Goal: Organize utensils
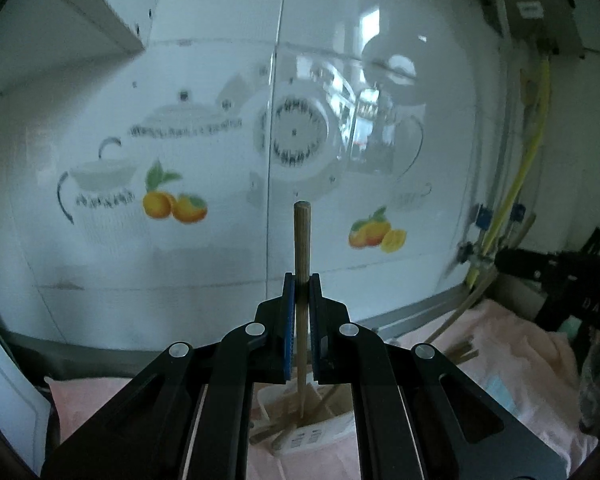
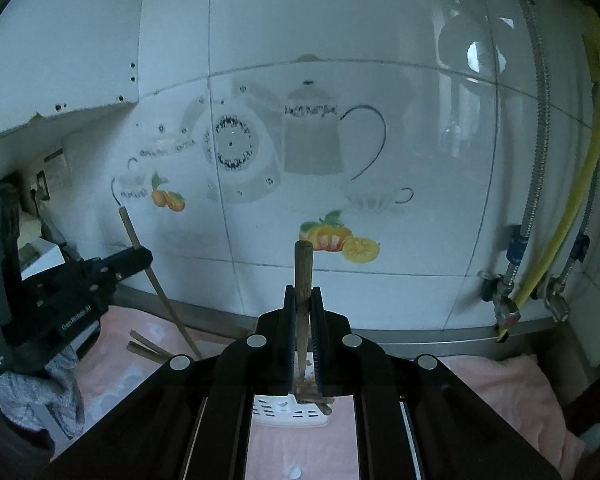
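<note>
My left gripper [image 1: 301, 280] is shut on a wooden chopstick [image 1: 301, 240] that stands upright, its lower end down in a white slotted utensil holder [image 1: 312, 434] with several wooden utensils in it. My right gripper [image 2: 302, 292] is shut on a second, darker wooden chopstick [image 2: 303, 268], also upright, over the white holder [image 2: 288, 410]. In the right wrist view the left gripper [image 2: 132, 258] shows at left with its chopstick [image 2: 156, 284] slanting down.
A pink towel [image 2: 500, 384] covers the counter. Loose wooden sticks [image 2: 146, 346] lie on it at left. A tiled wall [image 2: 380, 120] with teapot and fruit prints stands close behind. A yellow hose and metal valves [image 2: 512, 300] are at right. A grey cloth [image 2: 40, 396] lies at left.
</note>
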The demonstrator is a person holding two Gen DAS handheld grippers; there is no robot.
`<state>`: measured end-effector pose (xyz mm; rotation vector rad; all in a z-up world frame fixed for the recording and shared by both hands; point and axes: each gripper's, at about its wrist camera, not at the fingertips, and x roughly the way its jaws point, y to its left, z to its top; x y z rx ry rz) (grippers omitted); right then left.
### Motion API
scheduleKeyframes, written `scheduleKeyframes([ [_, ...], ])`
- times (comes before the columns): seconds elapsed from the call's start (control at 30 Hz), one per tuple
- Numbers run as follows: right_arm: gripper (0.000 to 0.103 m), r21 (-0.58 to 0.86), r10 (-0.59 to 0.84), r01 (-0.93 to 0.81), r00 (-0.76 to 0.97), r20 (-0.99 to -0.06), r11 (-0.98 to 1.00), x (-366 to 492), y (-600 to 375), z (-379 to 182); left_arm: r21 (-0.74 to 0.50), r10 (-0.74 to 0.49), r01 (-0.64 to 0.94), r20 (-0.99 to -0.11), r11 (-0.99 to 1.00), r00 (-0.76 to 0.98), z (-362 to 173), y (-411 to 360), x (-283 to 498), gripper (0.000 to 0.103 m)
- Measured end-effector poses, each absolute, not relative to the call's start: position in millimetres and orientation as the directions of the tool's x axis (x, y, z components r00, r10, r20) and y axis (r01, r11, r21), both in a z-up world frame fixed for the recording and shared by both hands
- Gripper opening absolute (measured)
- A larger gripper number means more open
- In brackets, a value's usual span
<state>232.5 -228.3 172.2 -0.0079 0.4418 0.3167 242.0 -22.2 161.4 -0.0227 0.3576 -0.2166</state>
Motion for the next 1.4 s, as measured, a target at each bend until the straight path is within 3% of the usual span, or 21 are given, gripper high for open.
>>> scheduleKeyframes([
  [0.53,0.007,0.083,0.295,-0.296,0.801,-0.521,0.952,259,-224,126,-0.052,-0.224,0.222,-0.399,0.974,0.889,140,-24,247,0.007],
  [0.7,0.009,0.092,0.298,-0.295,0.800,-0.521,0.951,257,-226,123,-0.054,-0.232,0.230,-0.393,0.972,0.890,141,-22,237,0.015],
  [0.83,0.021,0.097,0.303,-0.296,0.809,-0.504,0.950,246,-230,124,-0.046,-0.231,0.231,-0.378,0.972,0.896,143,-21,223,0.027],
  [0.9,0.026,0.094,0.306,-0.299,0.814,-0.494,0.949,238,-231,124,-0.044,-0.232,0.233,-0.372,0.971,0.899,143,-21,215,0.042],
  [1.03,0.038,0.086,0.304,-0.301,0.822,-0.481,0.950,222,-231,120,-0.029,-0.232,0.238,-0.358,0.971,0.904,141,-19,196,0.048],
  [1.1,0.044,0.077,0.302,-0.302,0.828,-0.473,0.950,212,-230,118,-0.028,-0.227,0.233,-0.358,0.972,0.906,138,-18,187,0.057],
  [1.4,0.071,-0.002,0.253,-0.280,0.870,-0.424,0.960,167,-222,109,-0.028,-0.209,0.212,-0.336,0.977,0.919,128,-9,146,0.078],
])
